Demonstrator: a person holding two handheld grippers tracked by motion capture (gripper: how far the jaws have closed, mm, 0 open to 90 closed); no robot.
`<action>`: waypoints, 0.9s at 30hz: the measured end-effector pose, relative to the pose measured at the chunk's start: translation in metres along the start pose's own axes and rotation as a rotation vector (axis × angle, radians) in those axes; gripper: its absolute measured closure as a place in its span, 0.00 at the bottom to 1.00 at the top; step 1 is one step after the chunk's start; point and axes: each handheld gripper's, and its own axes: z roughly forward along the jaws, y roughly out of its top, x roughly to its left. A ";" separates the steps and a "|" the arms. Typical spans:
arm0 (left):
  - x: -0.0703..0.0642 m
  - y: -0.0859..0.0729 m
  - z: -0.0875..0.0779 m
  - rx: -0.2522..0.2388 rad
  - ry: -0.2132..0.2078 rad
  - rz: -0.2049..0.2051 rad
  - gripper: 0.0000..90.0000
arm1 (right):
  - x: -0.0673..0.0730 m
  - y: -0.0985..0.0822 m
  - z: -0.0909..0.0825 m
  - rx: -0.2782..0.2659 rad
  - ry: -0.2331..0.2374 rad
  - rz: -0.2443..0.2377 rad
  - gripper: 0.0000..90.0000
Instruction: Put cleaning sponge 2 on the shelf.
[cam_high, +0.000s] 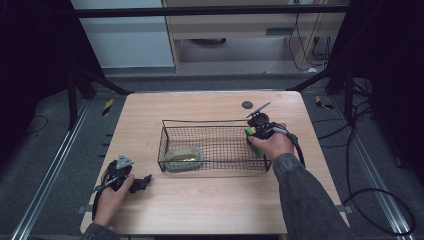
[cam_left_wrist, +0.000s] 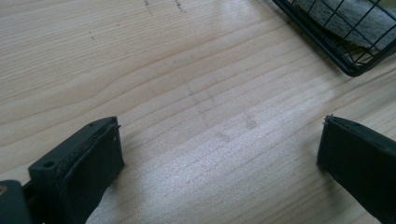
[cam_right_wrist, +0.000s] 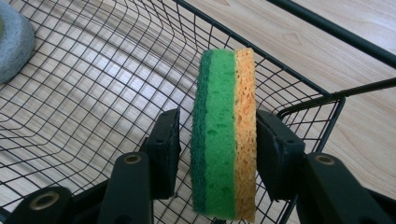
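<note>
A sponge (cam_right_wrist: 224, 135) with dark green, light green and orange layers stands on edge between the jaws of my right gripper (cam_right_wrist: 218, 116). It is at the right end of the black wire basket (cam_right_wrist: 116, 93). The right jaw rests against the orange side and a narrow gap separates the left jaw from the dark green side, so the gripper is open. From the high view, the right gripper (cam_high: 257, 131) reaches into the basket (cam_high: 210, 121) at its right end with the sponge (cam_high: 248, 132). My left gripper (cam_high: 145, 181) rests low over the bare table near the front left, open and holding nothing (cam_left_wrist: 219, 135).
A grey-green rounded pad (cam_high: 183, 158) lies in the basket's front left corner, and its grey edge (cam_right_wrist: 14, 42) also appears in the right gripper view. The basket corner (cam_left_wrist: 327, 42) is just ahead of the left gripper. A dark round mark (cam_high: 247, 104) sits on the table behind the basket.
</note>
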 end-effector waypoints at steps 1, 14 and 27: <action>0.000 0.000 0.000 0.000 0.000 0.000 0.00 | 0.000 0.000 0.000 -0.002 0.003 -0.001 0.58; 0.000 0.000 0.000 0.000 0.000 0.000 0.00 | 0.009 0.000 -0.002 -0.008 0.037 0.026 0.42; 0.000 0.000 0.000 -0.001 0.001 0.002 0.00 | 0.017 0.001 -0.005 -0.021 0.041 0.013 0.35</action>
